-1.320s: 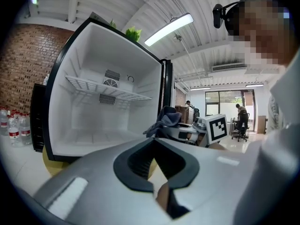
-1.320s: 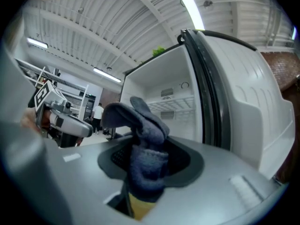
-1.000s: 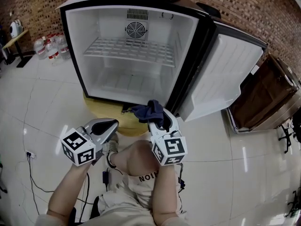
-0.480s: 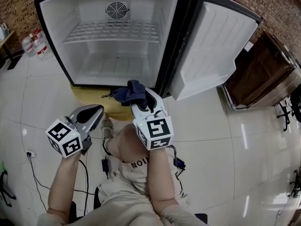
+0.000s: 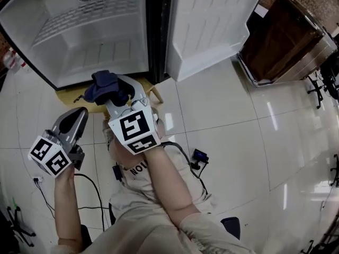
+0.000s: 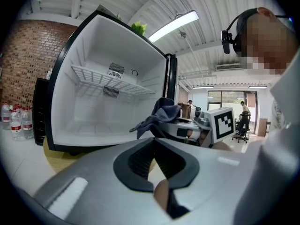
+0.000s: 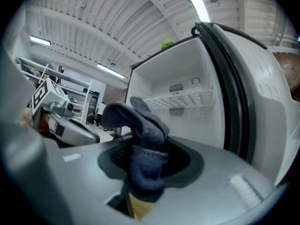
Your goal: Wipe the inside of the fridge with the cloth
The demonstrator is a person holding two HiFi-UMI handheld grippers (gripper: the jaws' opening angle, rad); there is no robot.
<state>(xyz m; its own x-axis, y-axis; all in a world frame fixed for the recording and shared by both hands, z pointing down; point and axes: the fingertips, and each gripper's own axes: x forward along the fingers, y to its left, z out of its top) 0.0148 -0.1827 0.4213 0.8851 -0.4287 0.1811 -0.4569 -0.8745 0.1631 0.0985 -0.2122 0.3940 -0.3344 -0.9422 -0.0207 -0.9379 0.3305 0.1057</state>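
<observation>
While cloth (image 5: 100, 83) was clamped in right claw (image 5: 117, 90), fridge (image 5: 90, 57) was not yet reached.
Left claw (image 5: 77, 114) was closed, empty; flat wall contact was advised.

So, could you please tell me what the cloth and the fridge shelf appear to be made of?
The cloth: dark blue, soft fleecy fabric, probably; it bunches in limp folds. The fridge shelf: white-coated wire, seemingly; thin parallel bars show.
</observation>
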